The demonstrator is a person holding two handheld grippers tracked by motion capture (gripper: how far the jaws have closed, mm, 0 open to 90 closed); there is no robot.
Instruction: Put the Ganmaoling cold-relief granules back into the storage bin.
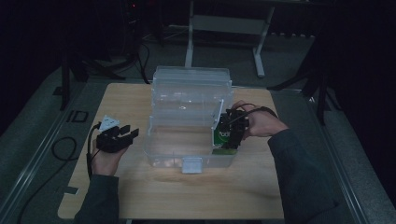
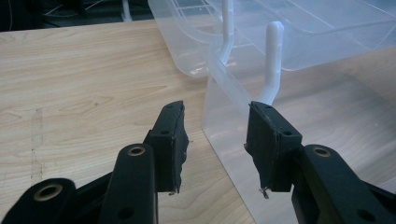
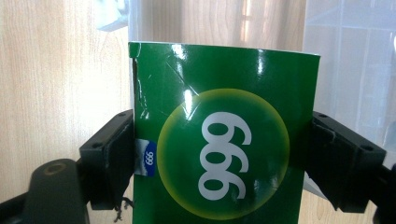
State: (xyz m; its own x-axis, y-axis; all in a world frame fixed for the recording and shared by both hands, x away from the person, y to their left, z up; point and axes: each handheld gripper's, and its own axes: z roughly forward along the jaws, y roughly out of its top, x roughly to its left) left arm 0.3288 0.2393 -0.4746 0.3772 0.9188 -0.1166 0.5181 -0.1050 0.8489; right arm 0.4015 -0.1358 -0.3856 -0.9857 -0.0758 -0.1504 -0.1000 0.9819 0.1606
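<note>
One green box (image 3: 224,140) (marked 999), sitting inside the right end of one clear bin (image 1: 187,135), close against its wall; right gripper (image 1: 232,133) clamping its two sides. Left gripper (image 2: 215,140) resting released, jaws apart, beside bin's outer left edge on the table (image 1: 140,191).

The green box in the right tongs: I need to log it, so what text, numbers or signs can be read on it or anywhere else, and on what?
"999", white digits in a yellow-ringed circle on the green box, seen turned sideways.
"999", tiny white digits on a blue tag at the box's left edge.
White lettering on the box in the high view: too blurred to read.
"ID"-like marking left of the table: unclear.
</note>
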